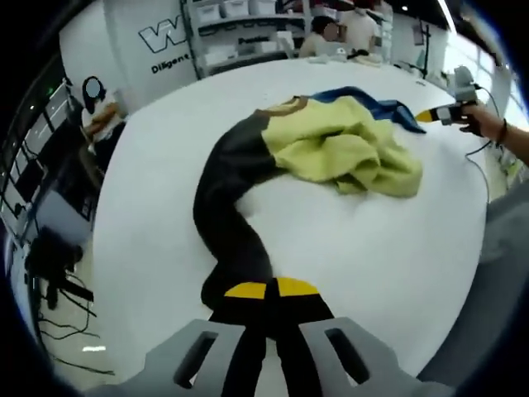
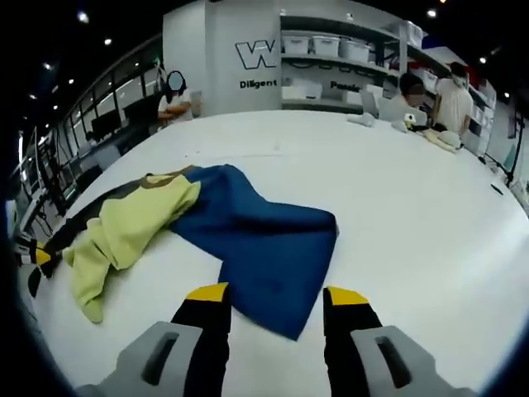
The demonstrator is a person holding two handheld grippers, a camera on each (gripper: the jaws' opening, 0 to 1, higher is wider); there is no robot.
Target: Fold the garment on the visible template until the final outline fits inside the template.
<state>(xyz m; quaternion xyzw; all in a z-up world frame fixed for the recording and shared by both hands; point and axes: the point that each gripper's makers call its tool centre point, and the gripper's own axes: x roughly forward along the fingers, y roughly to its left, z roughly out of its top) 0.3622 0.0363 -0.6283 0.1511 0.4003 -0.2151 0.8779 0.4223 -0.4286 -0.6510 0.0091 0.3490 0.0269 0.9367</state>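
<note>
On the white table [image 2: 430, 240] I am working a garment [image 1: 331, 149] that is lying crumpled mid-surface, nowhere near folded. No template outline is showing on the table in either view, so I cannot tell how the garment sits against it.

Largest first: the yellow body [image 1: 347, 153] is bunching in a heap, with the blue sleeve [image 2: 264, 240] spreading out flat toward my right gripper [image 2: 275, 296] and the black sleeve [image 1: 231, 223] trailing in a long curve toward my left gripper [image 1: 270, 288].

My left fingers are pressing together on the end of the black sleeve, yellow tips touching with cloth running between them. My right fingers are standing wide apart, holding nothing, with the blue sleeve's corner lying between and just ahead of them.

Judging progress: barely started. Nothing is folded; the garment is needing spreading or straightening first, then sleeves in, then body folds. All of it is staying on the table so far.

Background: shelves [image 2: 347, 50] and seated people are sitting behind the table.
</note>
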